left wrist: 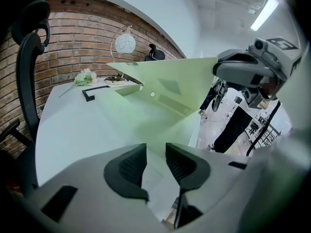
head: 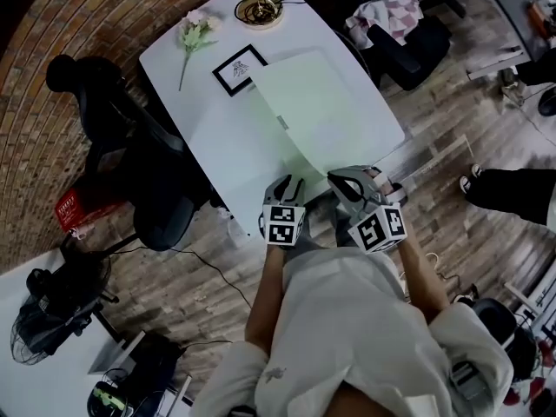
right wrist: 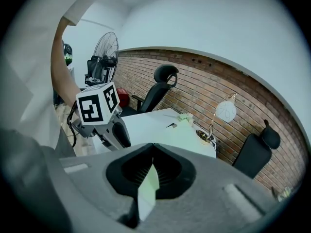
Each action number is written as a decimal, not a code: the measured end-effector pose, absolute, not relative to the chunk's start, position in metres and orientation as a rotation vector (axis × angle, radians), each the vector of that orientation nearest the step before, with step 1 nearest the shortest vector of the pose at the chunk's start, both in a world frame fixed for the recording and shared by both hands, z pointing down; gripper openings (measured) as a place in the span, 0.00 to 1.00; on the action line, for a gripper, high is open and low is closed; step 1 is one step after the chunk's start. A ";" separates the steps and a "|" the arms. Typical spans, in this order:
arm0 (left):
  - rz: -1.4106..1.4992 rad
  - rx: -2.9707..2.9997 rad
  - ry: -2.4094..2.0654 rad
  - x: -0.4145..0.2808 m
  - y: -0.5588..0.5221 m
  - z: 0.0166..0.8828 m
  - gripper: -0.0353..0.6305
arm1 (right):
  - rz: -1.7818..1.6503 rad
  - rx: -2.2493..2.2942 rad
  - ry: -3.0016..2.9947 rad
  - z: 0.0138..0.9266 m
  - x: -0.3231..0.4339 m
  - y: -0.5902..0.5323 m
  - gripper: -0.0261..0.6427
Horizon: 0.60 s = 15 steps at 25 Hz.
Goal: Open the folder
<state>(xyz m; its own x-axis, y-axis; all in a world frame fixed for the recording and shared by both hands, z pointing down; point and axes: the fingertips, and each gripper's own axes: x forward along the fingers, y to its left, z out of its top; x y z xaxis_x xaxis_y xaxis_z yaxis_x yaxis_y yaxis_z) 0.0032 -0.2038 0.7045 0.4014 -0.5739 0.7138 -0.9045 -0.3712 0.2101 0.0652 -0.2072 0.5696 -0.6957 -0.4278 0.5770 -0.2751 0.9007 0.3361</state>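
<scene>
While my right gripper (head: pixel 343 181) clenches its fingers on the near edge of the pale green folder's (head: pixel 313 102) cover, that cover slants upward off the white desk (head: pixel 200 85). The folder occupies the desk's near right part. Just left of it, my left gripper (left wrist: pixel 154 164) hovers over the desk's near edge, fingers released and gripping nothing.

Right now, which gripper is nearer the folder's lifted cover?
Right: right gripper shut on the cover at its corner; left gripper sits lower, fingers apart, at the table edge.
</scene>
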 end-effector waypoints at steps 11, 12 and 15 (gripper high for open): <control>0.762 2.093 -1.230 0.003 -0.205 0.702 0.24 | -0.265 0.665 -2.379 0.544 0.085 -0.223 0.05; 0.763 2.096 -1.228 0.004 -0.205 0.703 0.24 | -0.264 0.679 -2.379 0.542 0.087 -0.224 0.05; 0.772 2.099 -1.223 0.004 -0.205 0.703 0.24 | -0.261 0.723 -2.379 0.537 0.093 -0.228 0.05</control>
<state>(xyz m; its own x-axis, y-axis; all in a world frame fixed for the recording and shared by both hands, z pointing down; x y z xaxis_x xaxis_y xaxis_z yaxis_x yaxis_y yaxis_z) 0.0038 -0.2046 0.7028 0.4113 -0.5534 0.7243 -0.8918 -0.4085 0.1943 0.0934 -0.2275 0.5370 -0.6507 -0.5579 0.5151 -0.4328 0.8299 0.3521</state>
